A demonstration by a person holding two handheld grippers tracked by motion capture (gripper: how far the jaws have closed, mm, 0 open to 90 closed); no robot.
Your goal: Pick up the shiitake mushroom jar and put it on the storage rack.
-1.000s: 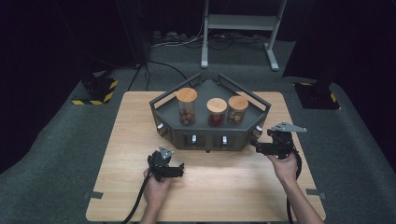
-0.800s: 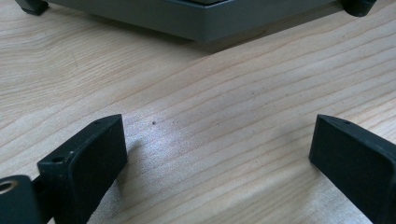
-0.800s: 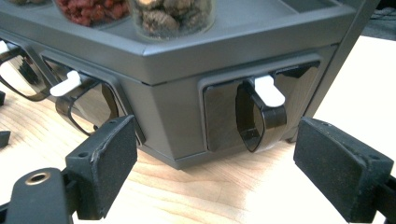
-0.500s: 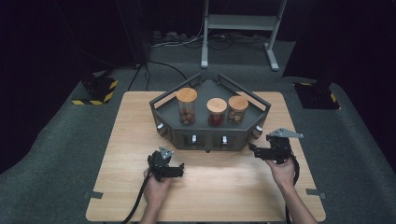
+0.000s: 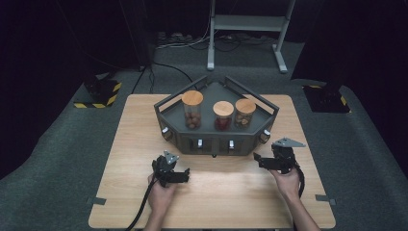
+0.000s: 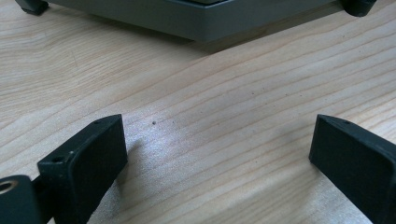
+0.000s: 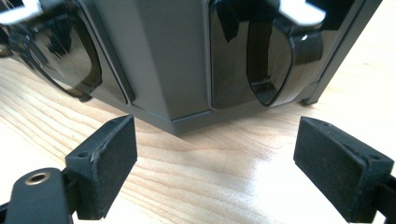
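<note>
Left gripper (image 5: 185, 176): low over the light wooden table (image 5: 134, 144), near the left half of the rack's front, jaws wide apart, nothing between them.

Centre: dark grey angular rack with side handles (image 5: 219, 144), at the far middle of the table, carrying three clear cork-lidded jars: tall one at left (image 5: 192, 109), shorter red-filled one in the middle (image 5: 223, 115), third at right (image 5: 245, 113).

Right gripper (image 5: 257, 158): just beside the rack's near right corner (image 7: 175, 123), aimed at it, jaws apart and empty.

Likely step: closing in on the rack front. Best kept level, slow, squared to one glossy dark panel (image 7: 252, 56) rather than the corner edge.

Hard to tell: jar contents, purpose of the small pale tabs (image 5: 199, 143) along the front; panels cut off in the right gripper view.
</note>
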